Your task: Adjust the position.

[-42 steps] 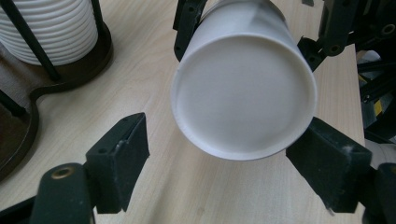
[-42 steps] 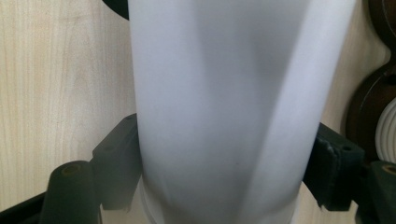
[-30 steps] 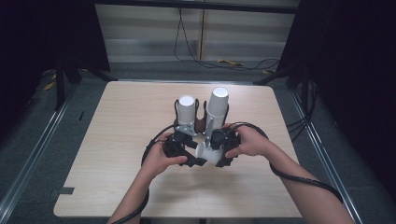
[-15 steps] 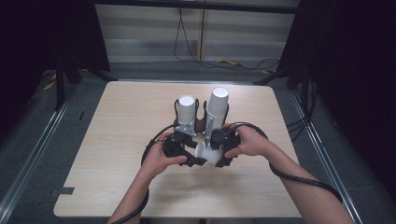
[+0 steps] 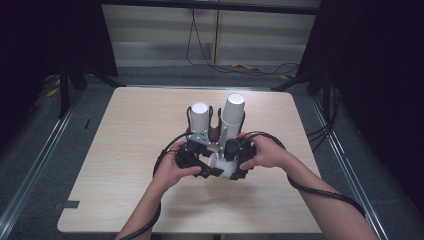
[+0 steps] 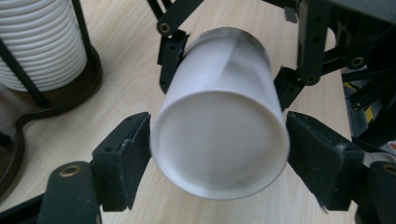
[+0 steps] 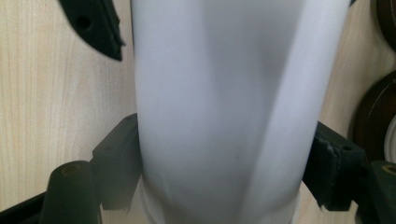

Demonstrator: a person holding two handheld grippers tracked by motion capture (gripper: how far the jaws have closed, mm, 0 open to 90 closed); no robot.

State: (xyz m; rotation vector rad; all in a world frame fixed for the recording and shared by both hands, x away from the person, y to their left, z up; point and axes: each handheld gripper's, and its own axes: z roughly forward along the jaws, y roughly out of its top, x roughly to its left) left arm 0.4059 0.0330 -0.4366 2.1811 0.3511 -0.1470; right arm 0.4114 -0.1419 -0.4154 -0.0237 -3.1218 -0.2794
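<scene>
Cup (image 6: 219, 135), thin, light and easily crushed, lies between your hands low over the surface (image 5: 130, 135), both your left claw (image 6: 217, 161) and right claw (image 7: 219, 168) closed on its wall, so squeeze gently near the stiffer rim.

Two cup stacks (image 5: 200, 116) (image 5: 233, 111) stand side by side in a holder (image 5: 214, 134) at the tabletop's (image 5: 125, 150) middle. Nearer the front edge, a cup (image 5: 220, 164) lies between the left gripper (image 5: 202, 167) and right gripper (image 5: 231, 161).

High overhead, two close gripper views
</scene>
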